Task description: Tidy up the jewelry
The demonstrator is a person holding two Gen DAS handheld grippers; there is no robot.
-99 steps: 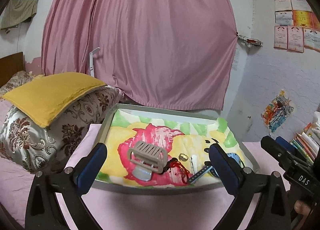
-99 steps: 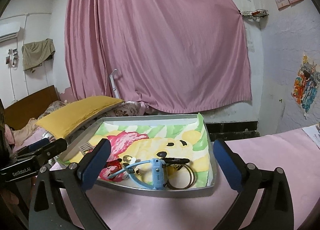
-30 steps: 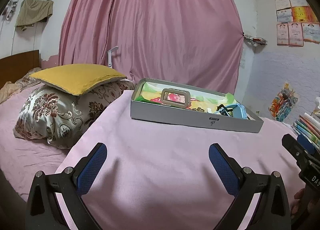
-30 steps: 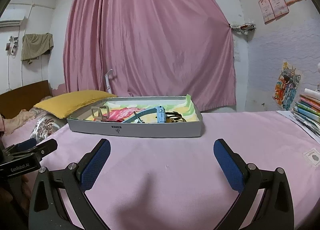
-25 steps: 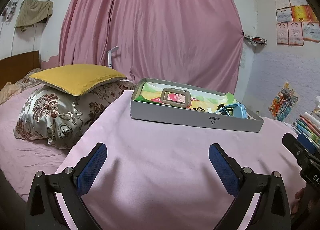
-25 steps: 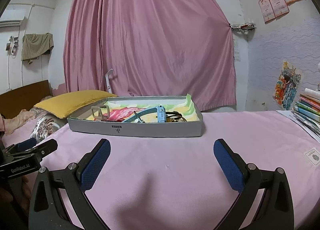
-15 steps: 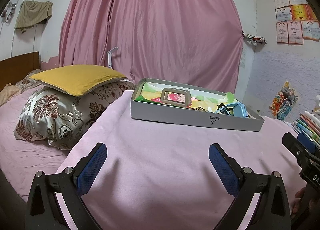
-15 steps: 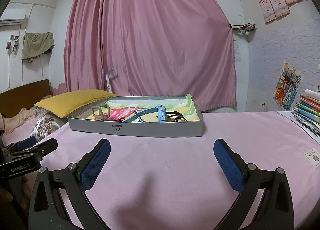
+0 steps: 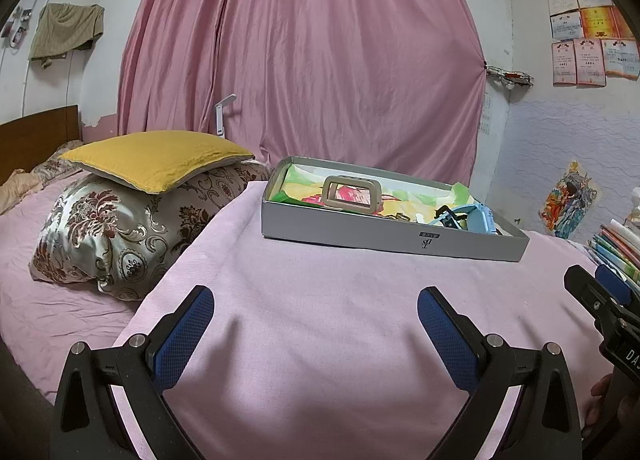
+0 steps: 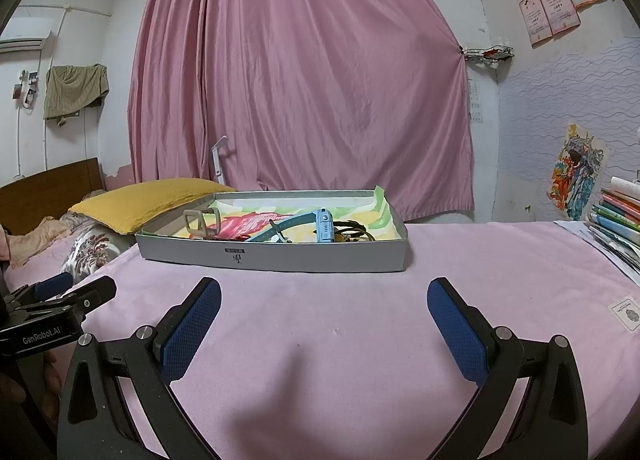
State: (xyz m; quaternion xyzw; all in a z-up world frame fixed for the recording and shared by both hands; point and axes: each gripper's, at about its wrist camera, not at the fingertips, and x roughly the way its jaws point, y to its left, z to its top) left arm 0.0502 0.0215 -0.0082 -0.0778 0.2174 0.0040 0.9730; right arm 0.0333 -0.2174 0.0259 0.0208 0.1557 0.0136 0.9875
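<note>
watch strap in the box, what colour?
Light blue watch strap, clearest in the right wrist view.

A lived-in bedroom of a home is shown. A bed covered with a pink sheet (image 9: pixel 320 300) fills the foreground, and a wooden headboard (image 10: pixel 48 184) is seen at the left. A yellow pillow (image 9: pixel 156 158) is laid on a floral satin pillow (image 9: pixel 112 232). A long pink curtain (image 10: pixel 312 80) is hung across the back wall. A green garment (image 10: pixel 76 90) is hung on the white wall, beside an air conditioner (image 10: pixel 24 38). Certificates (image 9: pixel 588 52) and a colourful poster (image 10: pixel 578 176) are stuck to the right wall, and books (image 10: pixel 618 212) are stacked at the bed's right edge.
</note>
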